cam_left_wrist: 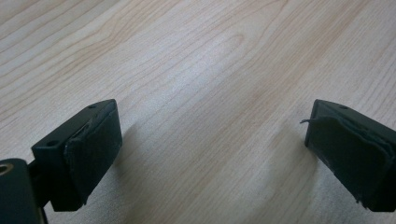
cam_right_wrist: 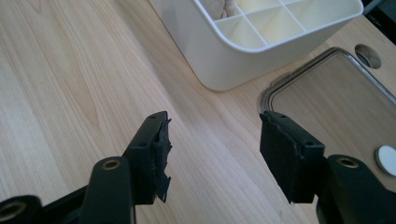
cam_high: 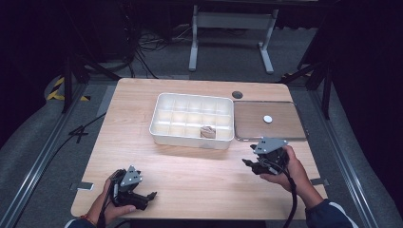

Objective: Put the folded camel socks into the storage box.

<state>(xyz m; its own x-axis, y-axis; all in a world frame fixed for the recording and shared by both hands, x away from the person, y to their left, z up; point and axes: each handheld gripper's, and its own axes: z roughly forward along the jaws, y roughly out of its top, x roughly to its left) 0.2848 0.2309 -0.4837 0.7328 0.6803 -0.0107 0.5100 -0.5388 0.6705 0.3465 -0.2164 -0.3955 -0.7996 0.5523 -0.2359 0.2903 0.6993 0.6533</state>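
Note:
A white divided box (cam_high: pixel 192 118) stands at the middle of the wooden table (cam_high: pixel 190 171), with a small tan object (cam_high: pixel 207 131) in one front compartment. Its clear lid (cam_high: pixel 268 121) lies flat to the right, carrying a small white disc (cam_high: pixel 268 118). My right gripper (cam_high: pixel 248 163) hovers just in front of the lid's near corner, jaws open and nothing between them. In the right gripper view the box corner (cam_right_wrist: pixel 252 51) and lid edge (cam_right_wrist: pixel 299 74) lie ahead of the open gripper (cam_right_wrist: pixel 215 144). My left gripper (cam_high: pixel 149 195) rests near the front left, open over bare wood (cam_left_wrist: pixel 210 93).
A round cable hole (cam_high: pixel 237 94) sits in the table behind the lid. Dark floor, cables and a white desk frame (cam_high: pixel 233 33) lie beyond the far edge. Metal rails run along both sides of the table.

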